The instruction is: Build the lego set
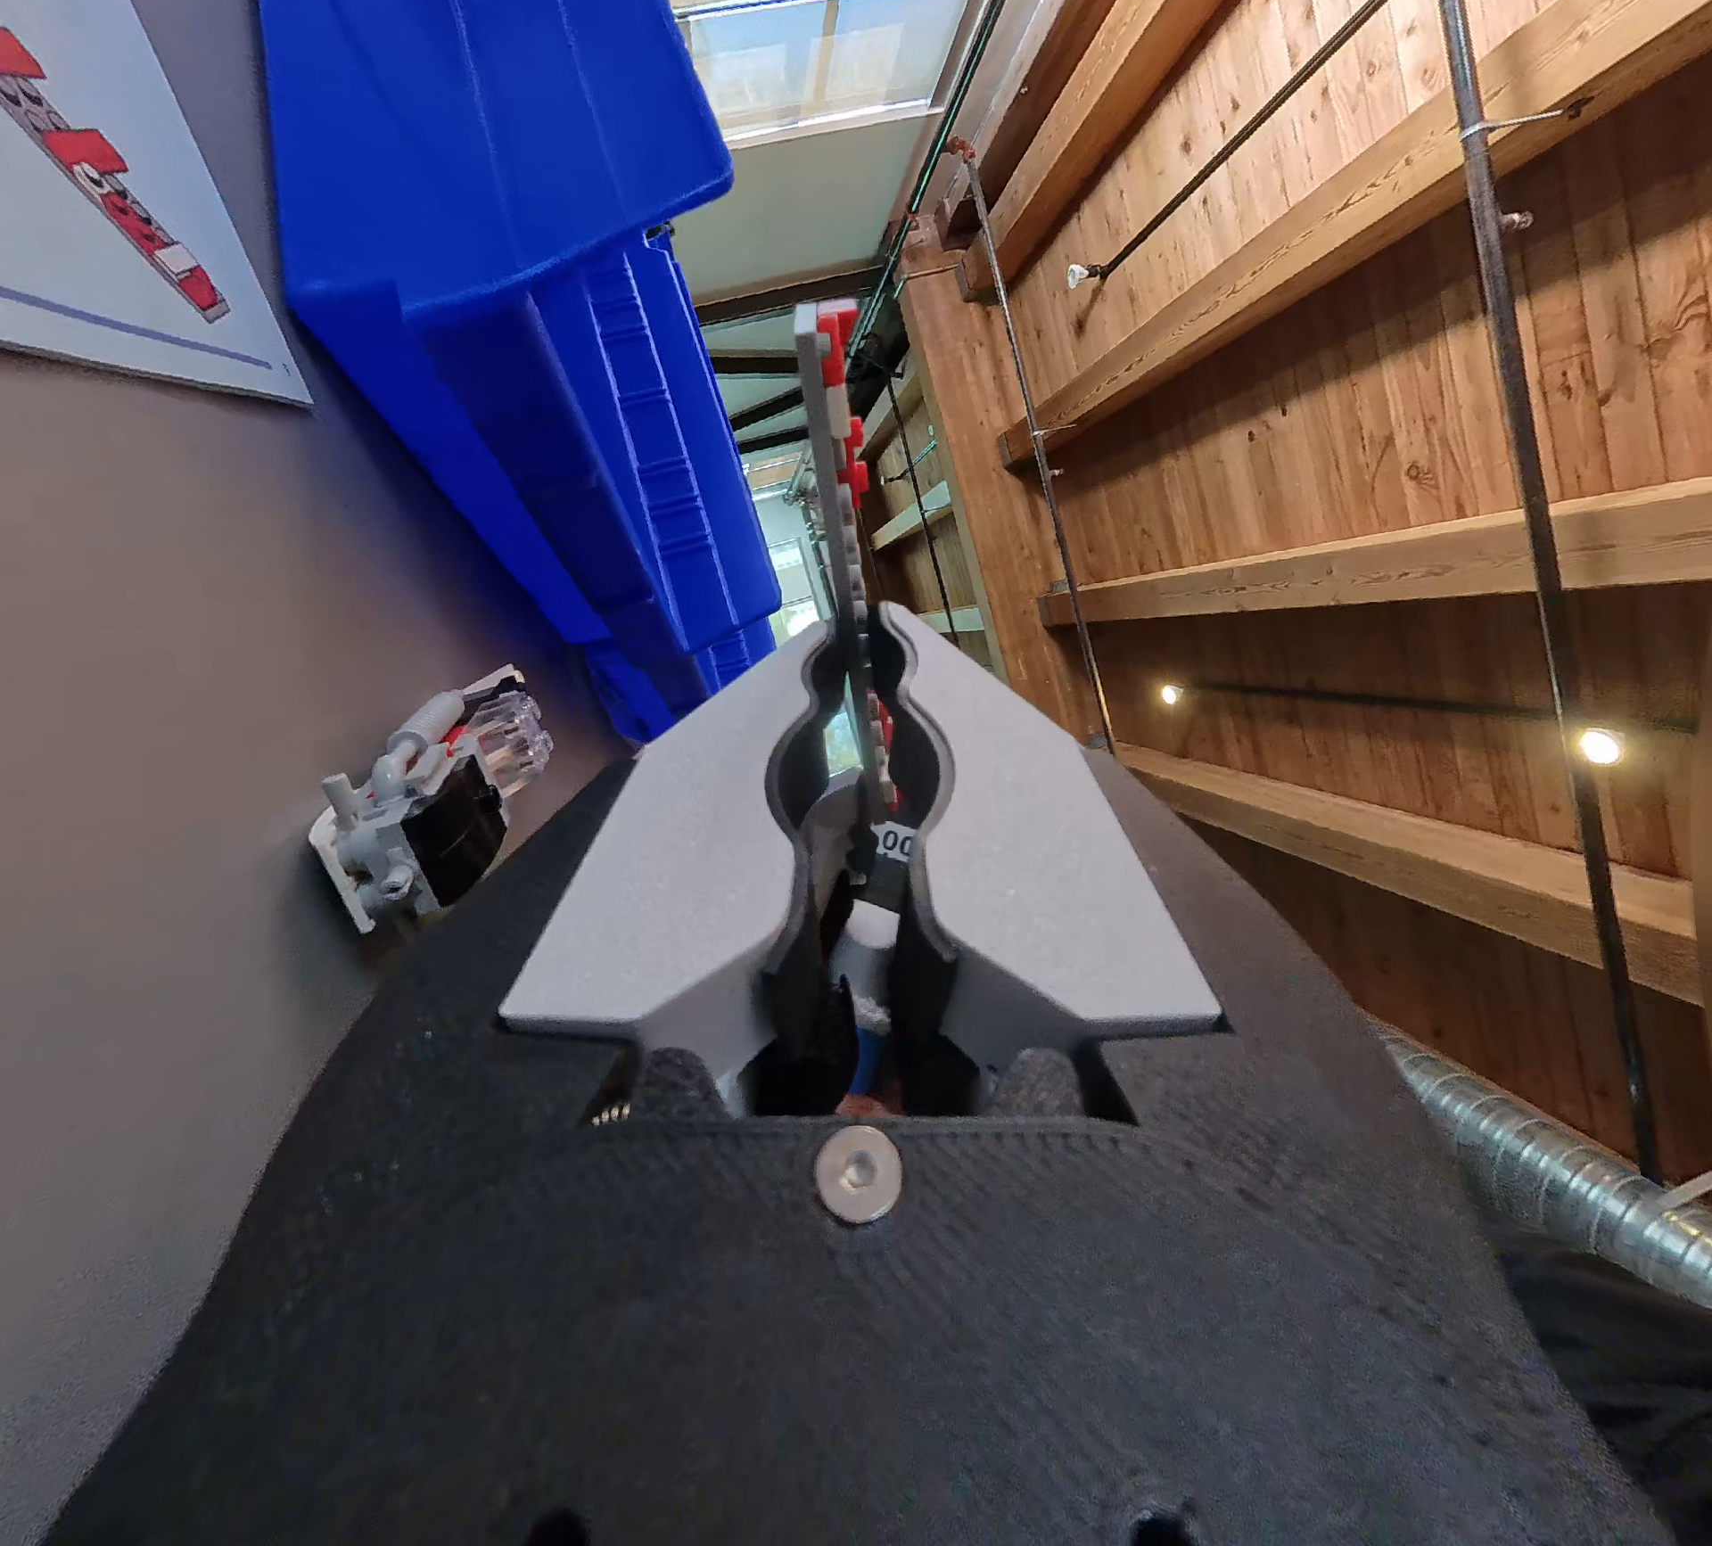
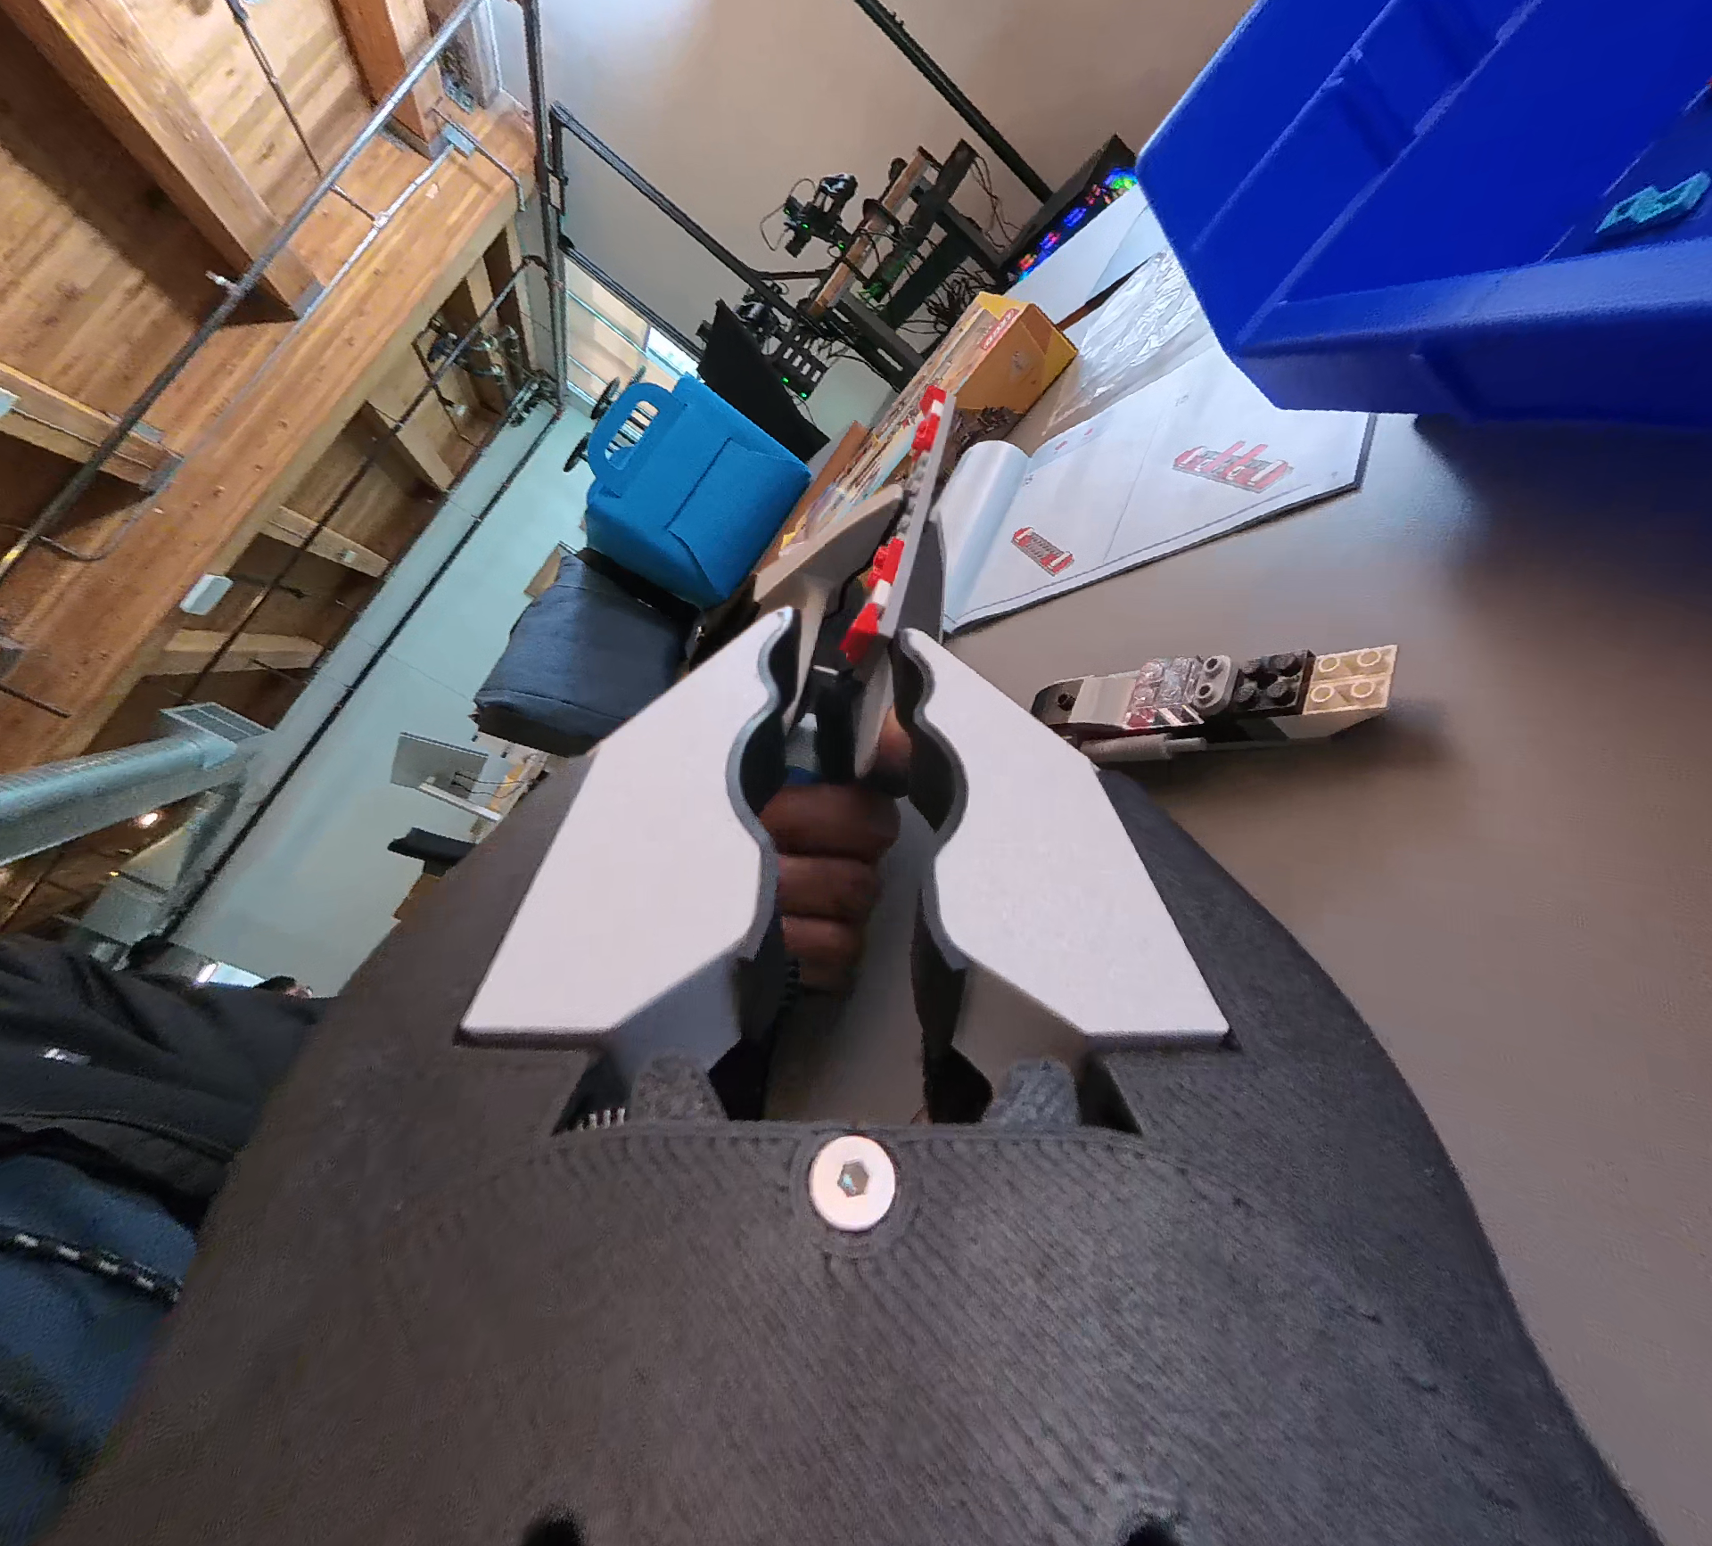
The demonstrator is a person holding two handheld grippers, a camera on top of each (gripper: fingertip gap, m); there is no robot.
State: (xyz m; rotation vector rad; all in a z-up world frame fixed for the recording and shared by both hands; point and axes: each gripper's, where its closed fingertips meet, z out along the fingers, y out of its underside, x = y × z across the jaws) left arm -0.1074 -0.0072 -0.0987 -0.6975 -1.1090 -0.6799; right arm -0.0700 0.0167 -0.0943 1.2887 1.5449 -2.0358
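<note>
Pointing lengthwise beyond left tongs [image 1: 857, 621], grey strip [image 1: 827, 427]

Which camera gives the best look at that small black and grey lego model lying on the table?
The right wrist view: the small lego model lies side-on, unobstructed, on the table. The left wrist view shows it end-on beside the left gripper, partly hidden.

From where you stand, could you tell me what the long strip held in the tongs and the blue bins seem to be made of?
Long grey-and-red lego strip: apparently hard moulded plastic, smooth, with studded crisp-edged bricks. Blue bins: seemingly thick moulded plastic with a slight sheen, judging by the ribs and rolled rim. Both tongs, left and right, grip it.
</note>
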